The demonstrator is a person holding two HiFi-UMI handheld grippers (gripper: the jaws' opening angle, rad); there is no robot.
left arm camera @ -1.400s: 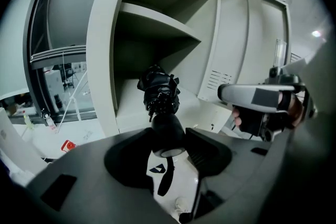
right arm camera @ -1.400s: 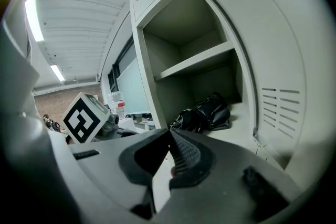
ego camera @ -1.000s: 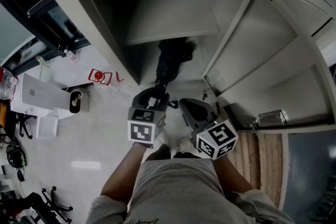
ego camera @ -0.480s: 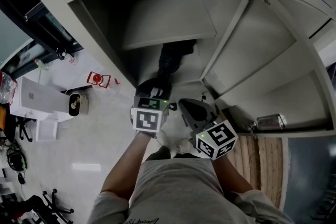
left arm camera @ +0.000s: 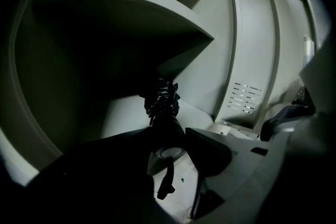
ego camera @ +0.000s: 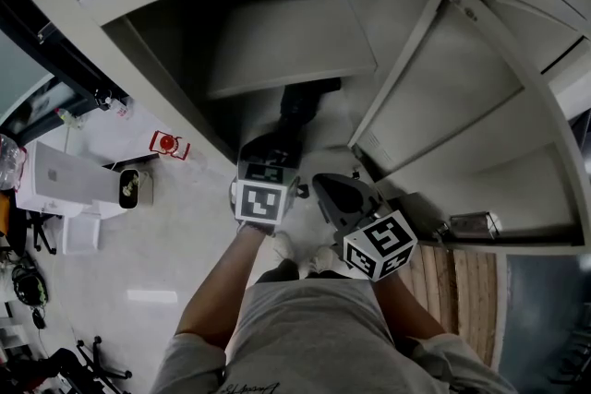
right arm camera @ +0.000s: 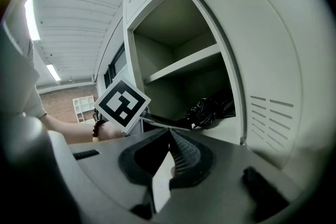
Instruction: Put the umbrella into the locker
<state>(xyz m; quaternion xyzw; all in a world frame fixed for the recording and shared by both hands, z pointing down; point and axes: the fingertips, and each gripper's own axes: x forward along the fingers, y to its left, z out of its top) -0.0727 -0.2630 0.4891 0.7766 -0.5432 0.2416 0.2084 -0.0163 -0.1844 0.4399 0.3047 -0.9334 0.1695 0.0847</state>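
The black folded umbrella lies tip-first on the floor of the open grey locker, under its shelf. My left gripper is at the locker's threshold, shut on the umbrella's handle end. In the left gripper view the umbrella runs away from the jaws into the dark compartment, and its wrist strap hangs down between them at my left gripper. My right gripper is just right of the left one, outside the locker, shut and holding nothing. The right gripper view shows its jaws meeting at the tips of my right gripper, with the umbrella beyond.
The locker door stands swung open to the right, close to the right gripper. A shelf roofs the lower compartment. On the floor to the left are a white box and a red item. Wooden boards lie at the right.
My left gripper has pushed forward toward the locker opening, with the umbrella going in deeper. The right gripper has kept still.
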